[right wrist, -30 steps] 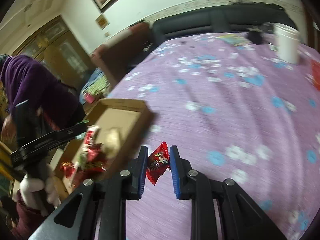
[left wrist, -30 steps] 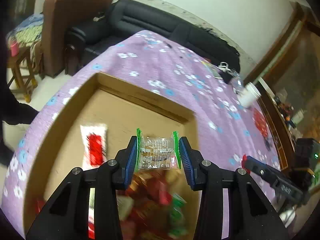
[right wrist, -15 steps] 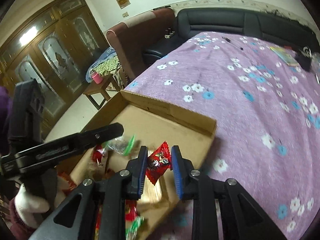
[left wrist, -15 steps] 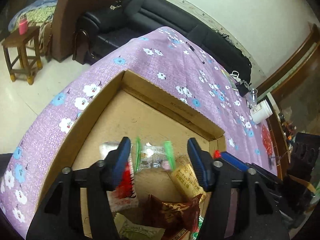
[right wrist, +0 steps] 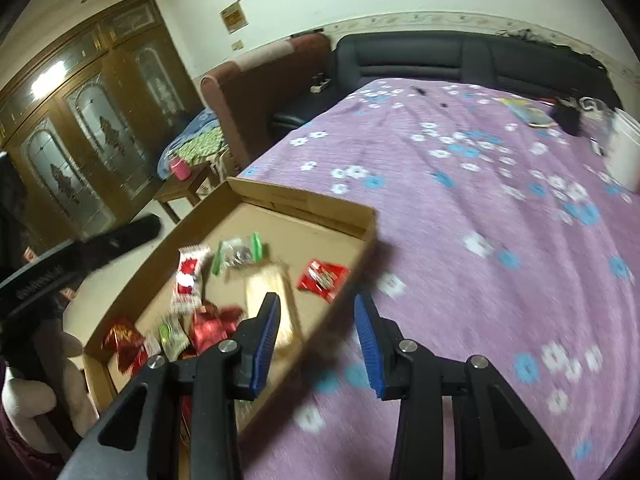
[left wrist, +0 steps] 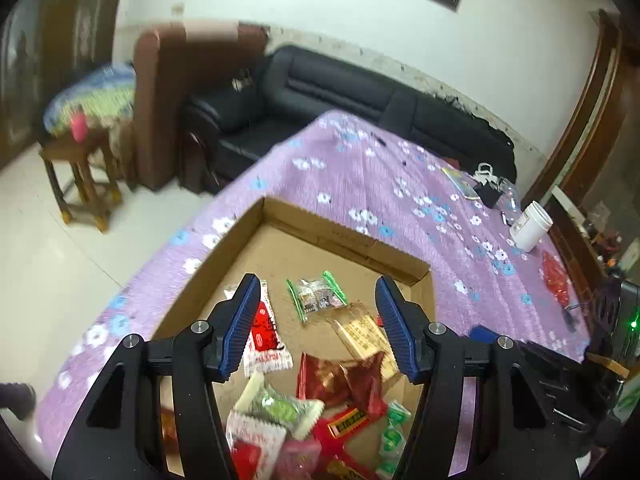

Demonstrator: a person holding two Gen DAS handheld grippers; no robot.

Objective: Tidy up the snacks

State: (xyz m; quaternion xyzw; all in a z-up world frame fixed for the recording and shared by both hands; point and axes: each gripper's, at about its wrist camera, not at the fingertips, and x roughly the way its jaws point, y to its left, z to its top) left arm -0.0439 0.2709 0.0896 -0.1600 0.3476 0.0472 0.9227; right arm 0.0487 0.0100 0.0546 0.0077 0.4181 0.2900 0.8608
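A shallow cardboard box (left wrist: 348,236) on the purple flowered tablecloth (left wrist: 360,176) holds several snack packets. My left gripper (left wrist: 317,284) hangs open above it with nothing between its fingers. Below it on the box floor lie a clear packet with green ends (left wrist: 316,294), a red-and-white packet (left wrist: 262,332) and a tan packet (left wrist: 360,332). My right gripper (right wrist: 317,299) is over the box's right rim (right wrist: 340,304), its jaws opening and empty. A small red packet (right wrist: 322,274) lies in the box just beyond them. The left gripper's finger (right wrist: 80,248) shows blurred at the left.
A white jar (left wrist: 530,226) and a red packet (left wrist: 554,280) sit on the cloth to the right of the box. Small dark items (right wrist: 566,120) lie at the far end. A black sofa (left wrist: 340,88), a brown armchair (left wrist: 168,92) and a wooden stool (left wrist: 80,176) stand beyond the table.
The left gripper opened, dropped the green-ended packet into the box and drew back upward. The right gripper carried the red packet over the box and let it go; it now lies inside.
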